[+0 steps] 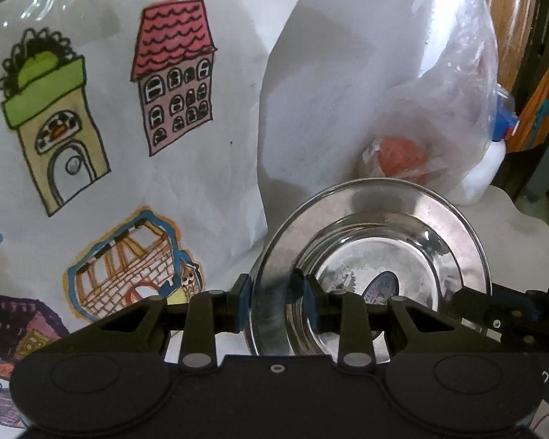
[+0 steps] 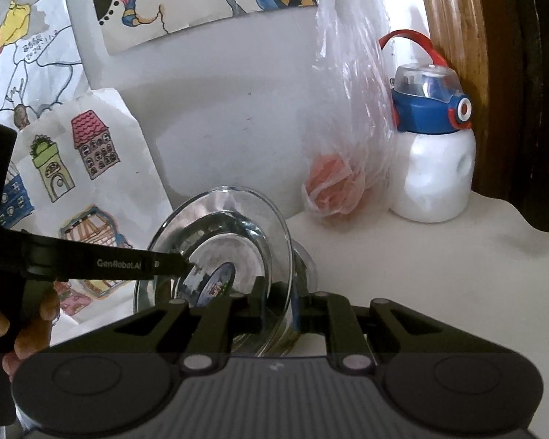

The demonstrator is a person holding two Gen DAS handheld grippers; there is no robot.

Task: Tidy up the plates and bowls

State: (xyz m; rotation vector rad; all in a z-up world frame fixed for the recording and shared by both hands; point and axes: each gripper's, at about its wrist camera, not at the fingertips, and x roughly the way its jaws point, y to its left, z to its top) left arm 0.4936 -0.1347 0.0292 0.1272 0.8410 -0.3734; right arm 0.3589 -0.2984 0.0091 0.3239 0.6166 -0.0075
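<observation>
A shiny steel bowl (image 1: 373,256) with a wide flat rim sits between both sets of tongs, tilted up on edge above a white tabletop (image 2: 439,256). The left gripper (image 1: 276,301) is clamped on the bowl's near-left rim, one blue pad outside the rim and the other inside the well. The right gripper (image 2: 280,305) pinches the opposite rim, its jaws nearly together with the thin metal edge between them. A hand (image 2: 25,325) holds the left tool's handle. Behind the bowl, paper with drawn houses (image 1: 135,109) leans against the wall. A plastic bag (image 2: 347,139) and a white bottle (image 2: 433,168) with a blue lid stand further back.
</observation>
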